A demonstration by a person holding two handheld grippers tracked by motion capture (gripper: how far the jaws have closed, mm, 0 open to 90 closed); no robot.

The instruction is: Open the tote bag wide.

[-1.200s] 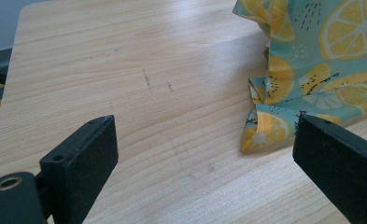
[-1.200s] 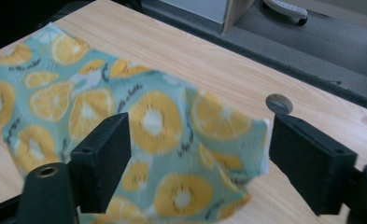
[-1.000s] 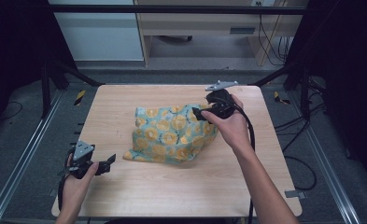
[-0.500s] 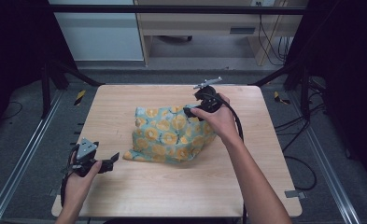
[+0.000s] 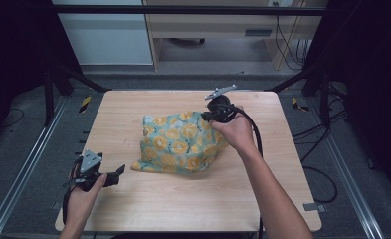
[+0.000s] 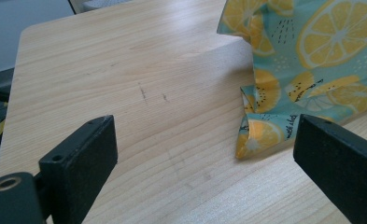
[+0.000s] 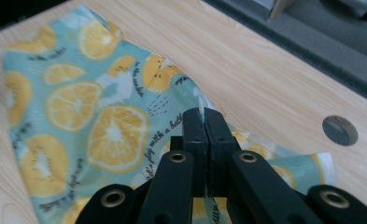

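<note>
One cloth [image 5: 180, 144], two grippers [image 5: 99, 175]

cloth [image 5: 180, 144]: mid table [image 5: 133, 107] | right gripper [image 5: 214, 115]: cloth's far-right edge | left gripper [image 5: 114, 175]: near-left, apart

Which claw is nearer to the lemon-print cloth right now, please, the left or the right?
The right. The right claw has just closed on an edge of the lemon-print cloth, with fabric pinched between its jaws. The left claw sits open on the table, just short of the cloth's near corner.
</note>
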